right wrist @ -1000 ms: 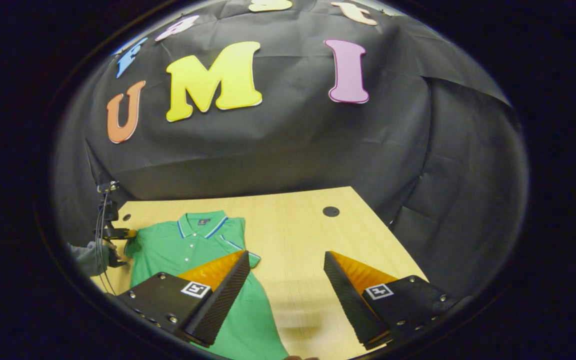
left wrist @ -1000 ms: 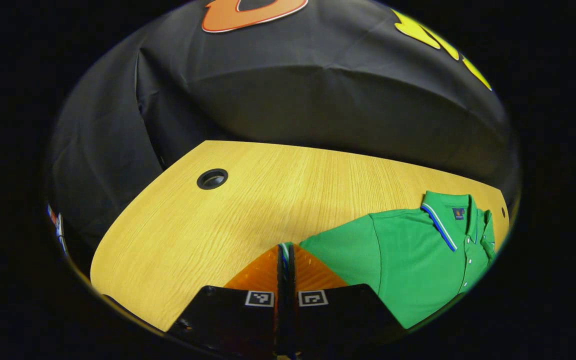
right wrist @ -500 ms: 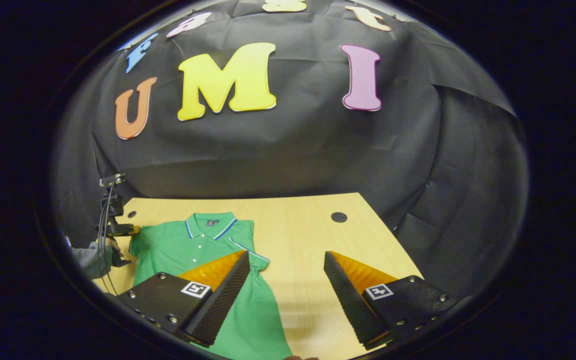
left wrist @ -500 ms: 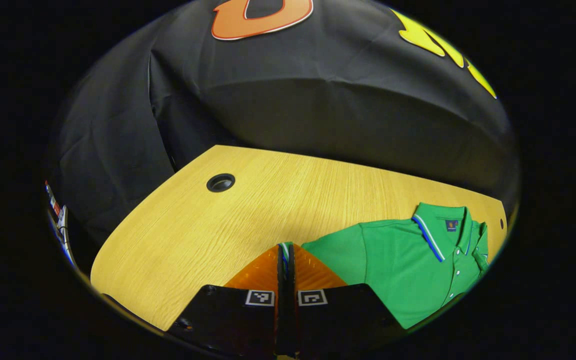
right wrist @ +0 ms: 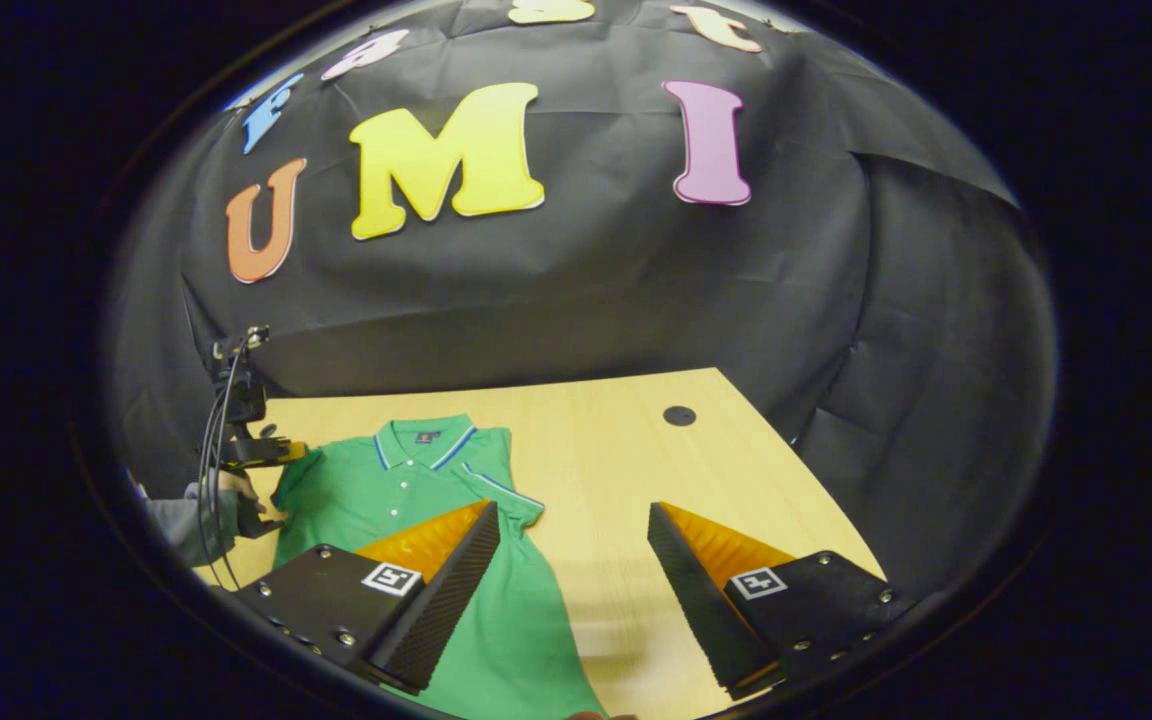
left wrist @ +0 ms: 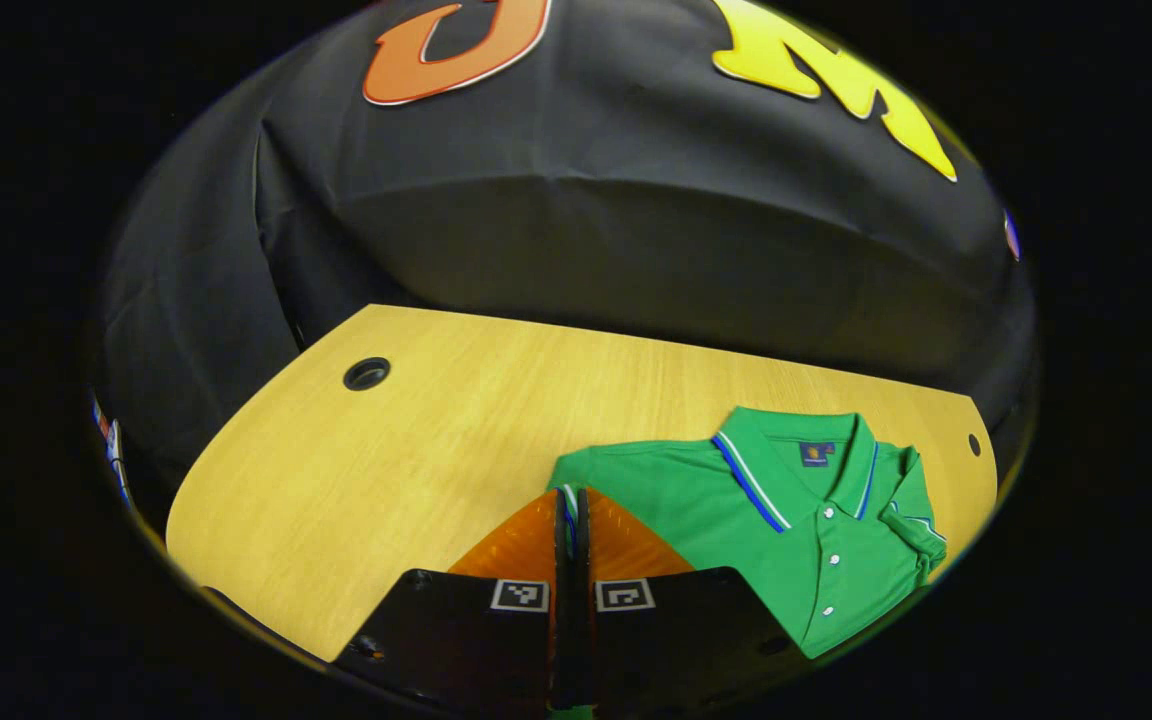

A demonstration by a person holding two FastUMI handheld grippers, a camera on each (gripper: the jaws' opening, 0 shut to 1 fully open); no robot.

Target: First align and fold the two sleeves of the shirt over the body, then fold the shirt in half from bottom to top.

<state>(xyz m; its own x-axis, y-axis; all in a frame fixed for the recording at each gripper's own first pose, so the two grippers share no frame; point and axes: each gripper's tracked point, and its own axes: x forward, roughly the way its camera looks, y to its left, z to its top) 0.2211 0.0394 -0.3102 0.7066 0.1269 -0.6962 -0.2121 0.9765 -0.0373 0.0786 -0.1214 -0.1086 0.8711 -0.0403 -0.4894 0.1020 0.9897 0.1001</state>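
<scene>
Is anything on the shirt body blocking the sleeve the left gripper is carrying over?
Nothing visible does. The left gripper is shut on the sleeve edge, and the shirt body beside it lies bare on the table. The right gripper hangs open, apart.

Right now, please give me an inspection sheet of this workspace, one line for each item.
Surface: wooden table with round cable holes.
Job's things: green polo shirt lying flat, collar toward the wall; right sleeve already folded over the body.
Clutter: nothing seen.
Grippers: left gripper shut on the left sleeve edge; right gripper open above the table, holding nothing.
Cables: dark cables hang by the left gripper.
Surroundings: black cloth wall.
</scene>
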